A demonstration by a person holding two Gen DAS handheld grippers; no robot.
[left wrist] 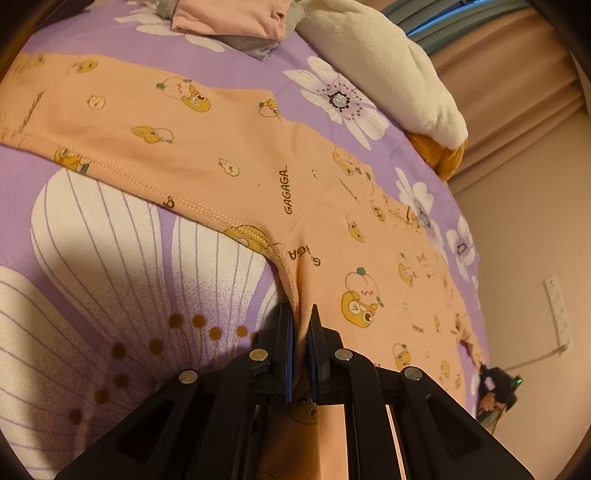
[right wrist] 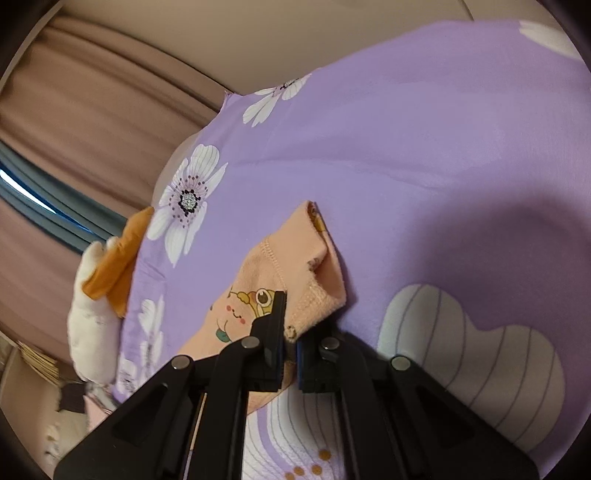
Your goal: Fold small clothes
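A small peach garment (left wrist: 207,147) printed with yellow cartoon ducks lies spread on the purple flowered bedsheet (left wrist: 110,258). My left gripper (left wrist: 301,314) is shut on a fold of the peach garment near its seam, low against the sheet. In the right wrist view my right gripper (right wrist: 291,325) is shut on the hemmed end of the same peach fabric (right wrist: 295,258), which bunches up just beyond the fingertips.
A pink folded garment (left wrist: 229,18) and grey cloth (left wrist: 255,46) lie at the far edge of the bed. A white plush pillow (left wrist: 388,66) with an orange piece (right wrist: 114,266) sits at the bed's side. Brown curtains (right wrist: 92,92) hang behind.
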